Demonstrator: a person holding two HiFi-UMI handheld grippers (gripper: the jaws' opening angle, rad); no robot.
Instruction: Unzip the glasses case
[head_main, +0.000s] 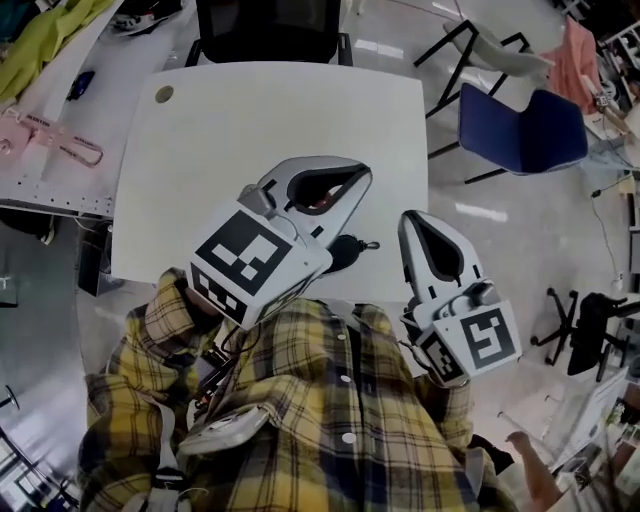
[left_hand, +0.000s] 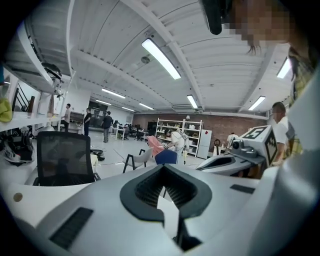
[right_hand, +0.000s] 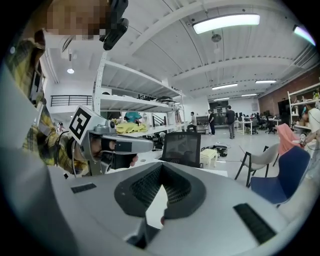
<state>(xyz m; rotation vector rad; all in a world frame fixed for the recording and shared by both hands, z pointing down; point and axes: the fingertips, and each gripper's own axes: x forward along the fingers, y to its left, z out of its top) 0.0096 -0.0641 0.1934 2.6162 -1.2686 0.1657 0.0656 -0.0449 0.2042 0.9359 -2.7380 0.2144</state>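
**Left gripper** (head_main: 358, 175): jaws together and nothing between the pads. It lies low over the near part of your white table (head_main: 200, 150).

**Right gripper** (head_main: 413, 222): jaws together and empty. It sits just right of the left gripper, over the table's right edge.

**Glasses case** (head_main: 345, 254): dark, and lies on the table under the left gripper's body, behind its tips and toward you. Only one end shows. Its zip pull (head_main: 372, 245) pokes out between the two grippers. Neither gripper holds it.

**Around the grippers:**
- A black office chair (head_main: 265, 25) stands across the table, beyond the left gripper's tips.
- A blue chair (head_main: 520, 125) stands beyond the right gripper, off to its right.
- A round grommet (head_main: 164, 94) sits in the table, far left of the left gripper.
- A side bench further left carries a pink tool (head_main: 50, 140) and a yellow-green cloth (head_main: 50, 35).

**Hidden or unclear:**
- The left gripper's marker cube (head_main: 255, 265) covers most of the case.
- Your plaid shirt (head_main: 330, 420) covers the table's near edge.
- You cannot tell whether the zip is closed.
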